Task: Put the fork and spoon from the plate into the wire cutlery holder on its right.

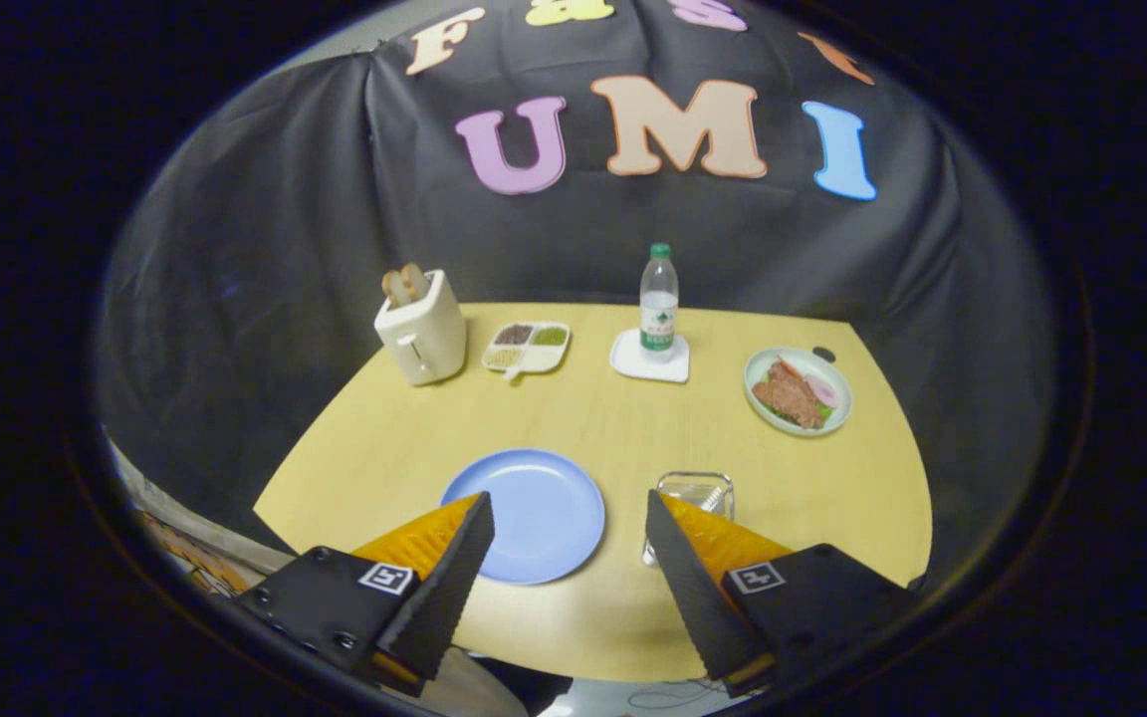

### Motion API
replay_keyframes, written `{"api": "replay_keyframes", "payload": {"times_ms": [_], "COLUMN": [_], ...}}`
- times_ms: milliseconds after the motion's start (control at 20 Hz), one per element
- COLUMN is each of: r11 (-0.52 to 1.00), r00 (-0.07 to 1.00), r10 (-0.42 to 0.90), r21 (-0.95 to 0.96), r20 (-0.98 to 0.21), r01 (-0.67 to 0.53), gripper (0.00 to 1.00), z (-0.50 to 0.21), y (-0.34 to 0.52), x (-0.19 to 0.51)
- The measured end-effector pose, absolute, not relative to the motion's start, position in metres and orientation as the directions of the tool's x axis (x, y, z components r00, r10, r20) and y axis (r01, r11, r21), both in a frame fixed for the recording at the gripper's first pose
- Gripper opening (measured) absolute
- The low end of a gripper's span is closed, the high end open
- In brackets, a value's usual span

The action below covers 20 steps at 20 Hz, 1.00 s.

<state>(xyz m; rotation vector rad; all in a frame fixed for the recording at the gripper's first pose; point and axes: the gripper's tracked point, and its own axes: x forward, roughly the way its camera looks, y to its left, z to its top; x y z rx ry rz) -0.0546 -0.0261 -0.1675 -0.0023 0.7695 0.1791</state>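
A bare blue plate (524,513) lies on the yellow table (623,428), just ahead of the left finger, which overlaps its near edge. No fork or spoon can be made out on it. To its right stands the wire holder (695,493), partly hidden behind the right finger; something pale and thin seems to stand inside it, though whether that is the cutlery is too small to tell. The gripper (566,543) hangs above the near edge of the table with its fingers spread wide and nothing between them.

Judged from the bare plate, the transfer looks finished or close to it. If any piece remains, the next move would call for finding it first, then lowering the fingers to either side of its handle before closing.

Farther back, a white toaster (422,334) holds two slices of bread. Beside it a divided tray (527,347) carries dark, green and pale fillings in separate compartments. A capped water bottle (659,299) stands on a white coaster (649,358), and a pale green dish (798,390) of meat with garnish sits well to the right.
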Motion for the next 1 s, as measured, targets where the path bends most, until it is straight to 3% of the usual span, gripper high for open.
{"api": "replay_keyframes", "payload": {"times_ms": [350, 600, 1000], "r11": [0.998, 0.999, 0.999], "r00": [0.927, 0.975, 0.988], "r10": [0.064, -0.036, -0.039], "r21": [0.029, 0.0, -0.026], "r20": [-0.37, -0.218, -0.146], "r01": [-0.057, 0.037, 0.036], "gripper": [0.97, 0.96, 0.96], "z": [-0.1, -0.078, -0.065], "y": [-0.012, -0.011, 0.001], "x": [-0.044, -0.045, -0.036]}}
